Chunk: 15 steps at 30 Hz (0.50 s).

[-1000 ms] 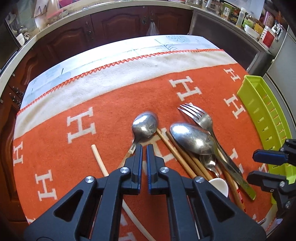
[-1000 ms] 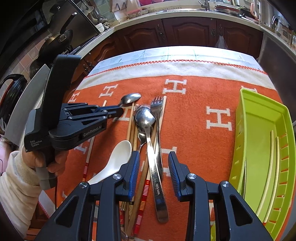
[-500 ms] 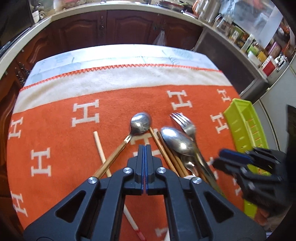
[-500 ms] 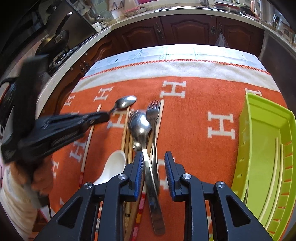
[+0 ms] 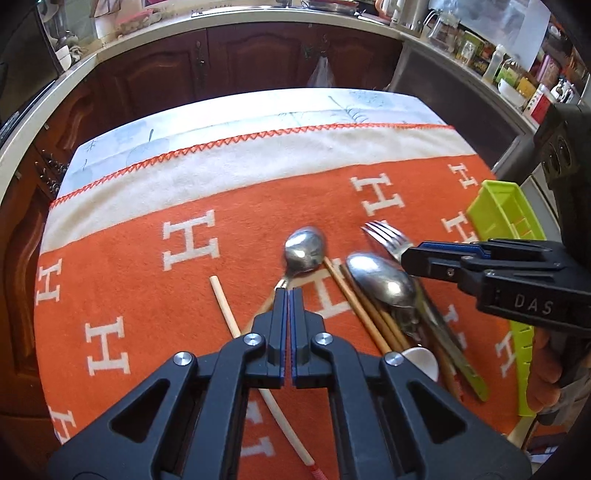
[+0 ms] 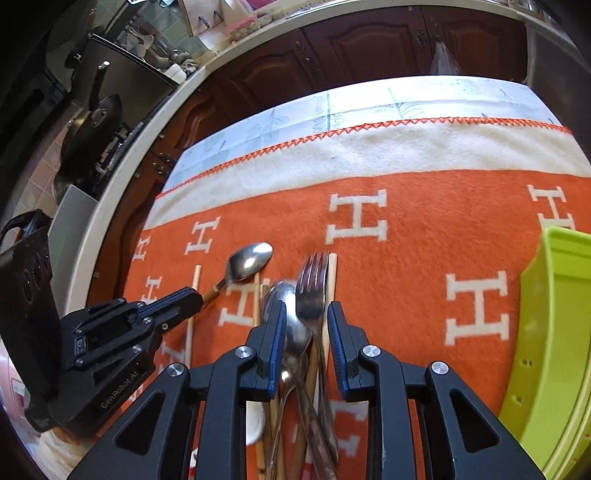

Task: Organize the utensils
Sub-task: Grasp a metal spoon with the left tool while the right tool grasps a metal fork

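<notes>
Black left gripper (image 5: 288,295), blue-lined fingers (image 5: 280,314), silver screws; right gripper (image 6: 306,314) alike

Bright daylight is flooding the orange blanket (image 5: 229,206), seemingly coming from the far right. Glare is flashing off the small spoon (image 5: 305,249) and the big spoon (image 5: 380,278), which is smearing slightly with blur. The green tray (image 6: 554,332) is looking soft. Cabinets (image 6: 369,48) far off are staying dim, and edges are bending and darkening.

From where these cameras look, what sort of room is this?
Most likely a home kitchen: dark wooden cabinets under a pale countertop, a frying pan on a stove, and jars and bottles crowding the counter.
</notes>
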Available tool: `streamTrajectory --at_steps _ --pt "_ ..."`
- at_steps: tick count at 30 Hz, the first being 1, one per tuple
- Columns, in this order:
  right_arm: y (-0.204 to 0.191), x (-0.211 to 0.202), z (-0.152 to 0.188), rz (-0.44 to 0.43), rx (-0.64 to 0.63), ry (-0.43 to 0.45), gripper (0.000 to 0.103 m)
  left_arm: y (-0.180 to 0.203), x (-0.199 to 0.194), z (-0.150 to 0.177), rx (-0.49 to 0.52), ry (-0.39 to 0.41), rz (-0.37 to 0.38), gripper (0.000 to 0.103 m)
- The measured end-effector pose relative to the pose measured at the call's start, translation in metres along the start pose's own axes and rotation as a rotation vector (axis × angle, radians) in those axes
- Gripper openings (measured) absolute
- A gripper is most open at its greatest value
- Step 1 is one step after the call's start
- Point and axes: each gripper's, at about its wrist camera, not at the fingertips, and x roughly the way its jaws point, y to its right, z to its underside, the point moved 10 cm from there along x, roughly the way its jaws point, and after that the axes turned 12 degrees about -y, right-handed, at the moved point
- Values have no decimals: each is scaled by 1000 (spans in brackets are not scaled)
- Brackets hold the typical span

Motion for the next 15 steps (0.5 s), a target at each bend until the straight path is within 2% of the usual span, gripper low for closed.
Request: streamTrajectory --at_steps 5,10,11,13,14,15 --pt "-2 15 -8 19 -12 -8 23 -2 8 -3 14 -9 -2 2" --pt "-9 22 -14 47 -67 20 17 -3 9 -8 23 -1 -5 26" --pt "-10 22 -14 61 -82 28 17 -3 9 -9 26 4 -4 27" --pt "-15 23 -15 86 -114 42 12 -2 10 -11 36 5 -1 30" --pt "-17 24 -15 88 -124 41 3 -1 11 -12 40 2 -2 30" --pt "-17 25 -15 105 -125 40 3 -1 12 -12 44 -2 -2 30"
